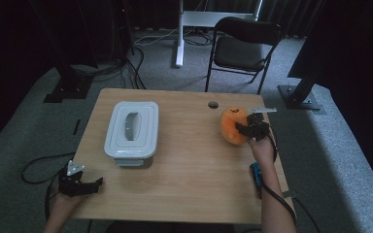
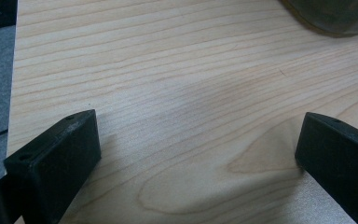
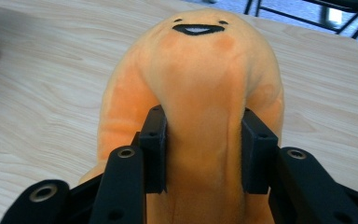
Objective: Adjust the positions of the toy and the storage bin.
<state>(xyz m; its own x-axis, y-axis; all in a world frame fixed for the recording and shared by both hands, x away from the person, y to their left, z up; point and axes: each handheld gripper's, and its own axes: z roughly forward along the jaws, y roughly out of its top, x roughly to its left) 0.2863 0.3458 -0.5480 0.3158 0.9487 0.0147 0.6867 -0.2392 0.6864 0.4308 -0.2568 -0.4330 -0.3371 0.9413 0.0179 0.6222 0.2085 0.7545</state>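
Plush toy [image 1: 233, 125] sat at table's [image 1: 189, 189] right side, pinched by right gripper [image 1: 251, 129]; lidded container [image 1: 131, 130] lay well leftward. Left gripper [image 1: 88, 185] rested open, nearer container.

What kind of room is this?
Probably a lab or studio: black curtains all round, grey carpet with cables running across it, a folding chair, and one wooden table.

Both grippers are black. The left gripper [image 1: 80, 183] carries a grey three-cornered plate on top, and a dark cable trails from it. Its jaws are blocky, matte black, with small screw holes. The right gripper [image 1: 253, 128] has a grey plate too; round metal-ringed holes mark its black linkage arms. Forearms are bare.
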